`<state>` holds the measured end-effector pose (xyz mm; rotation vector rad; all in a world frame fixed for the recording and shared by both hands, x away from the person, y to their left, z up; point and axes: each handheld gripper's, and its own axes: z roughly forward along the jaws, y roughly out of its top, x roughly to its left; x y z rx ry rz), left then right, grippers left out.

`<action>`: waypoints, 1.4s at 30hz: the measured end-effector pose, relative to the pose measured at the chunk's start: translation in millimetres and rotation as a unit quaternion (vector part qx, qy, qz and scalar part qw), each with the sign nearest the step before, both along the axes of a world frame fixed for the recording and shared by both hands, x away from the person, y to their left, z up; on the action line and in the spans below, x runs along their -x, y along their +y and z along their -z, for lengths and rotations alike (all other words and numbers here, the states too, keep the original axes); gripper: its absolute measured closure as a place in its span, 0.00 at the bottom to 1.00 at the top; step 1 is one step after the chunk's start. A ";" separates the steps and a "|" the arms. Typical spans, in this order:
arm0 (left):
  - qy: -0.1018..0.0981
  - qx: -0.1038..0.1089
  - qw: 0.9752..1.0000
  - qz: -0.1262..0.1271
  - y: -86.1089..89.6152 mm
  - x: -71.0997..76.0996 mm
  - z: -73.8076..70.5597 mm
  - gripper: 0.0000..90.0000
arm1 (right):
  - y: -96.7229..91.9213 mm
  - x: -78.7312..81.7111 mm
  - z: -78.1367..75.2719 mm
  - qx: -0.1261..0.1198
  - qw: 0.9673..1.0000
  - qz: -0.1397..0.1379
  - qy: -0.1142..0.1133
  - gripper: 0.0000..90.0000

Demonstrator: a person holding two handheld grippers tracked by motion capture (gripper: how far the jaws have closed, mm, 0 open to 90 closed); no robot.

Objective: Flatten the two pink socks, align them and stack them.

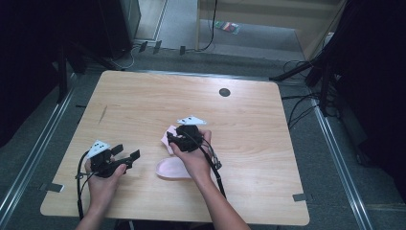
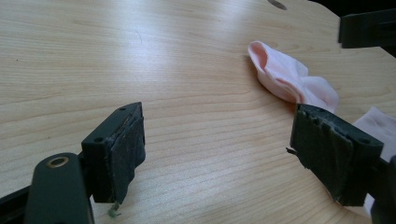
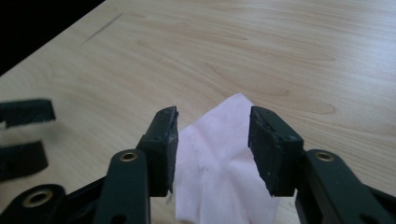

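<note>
A pale pink sock [image 1: 170,168] lies near the middle of the wooden table [image 1: 143,96], its open cuff [image 2: 285,77] showing in the left gripper view. My right gripper [image 1: 173,140] hovers over the sock's far end [image 1: 168,134]. In the right gripper view its jaws [image 3: 212,135] stand apart, and the pink fabric [image 3: 219,158] lies between and below them without touching the pads. My left gripper [image 1: 127,151] is low over the table at the front left, to the left of the sock. Its jaws [image 2: 215,140] are wide apart over bare wood with nothing between them.
A dark round grommet [image 1: 224,92] is set in the table's far side. A dark scratch [image 1: 103,114] marks the left part of the tabletop. Cables [image 1: 299,112] run over the floor to the right of the table, and dark stands flank it.
</note>
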<state>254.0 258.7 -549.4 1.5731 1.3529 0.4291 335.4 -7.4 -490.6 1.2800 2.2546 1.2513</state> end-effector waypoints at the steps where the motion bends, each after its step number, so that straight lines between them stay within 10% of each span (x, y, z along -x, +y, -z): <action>1: -0.001 -0.001 1.000 0.000 0.0 -0.2 0.1 0.21 | -0.4 1.4 0.0 0.010 1.000 -0.008 -0.002 0.64; 6: 0.001 0.000 1.000 -0.001 -1.0 -0.7 0.4 0.21 | 11.8 7.6 14.9 0.059 0.996 -0.057 0.019 0.67; 13: 0.003 0.001 1.000 -0.001 -0.5 -0.8 0.6 0.21 | 28.9 11.5 39.4 0.139 0.989 -0.046 0.031 0.56; 17: 0.004 0.005 1.000 -0.002 -0.2 -1.4 0.7 0.21 | 29.0 16.2 42.8 0.159 0.987 -0.024 0.023 0.79; 27: 0.006 -0.003 1.000 0.007 -6.5 -5.9 -2.1 0.22 | 1.9 9.8 12.4 0.037 0.997 0.000 0.063 0.91; 34: 0.007 0.004 1.000 0.011 -12.8 -13.7 -7.6 0.23 | -32.6 -11.2 -5.3 -0.062 0.994 0.006 0.087 0.90; 42: 0.005 0.005 1.000 0.019 -25.2 -24.7 -13.3 0.23 | -66.4 -48.0 -3.8 -0.099 0.991 0.043 0.078 0.82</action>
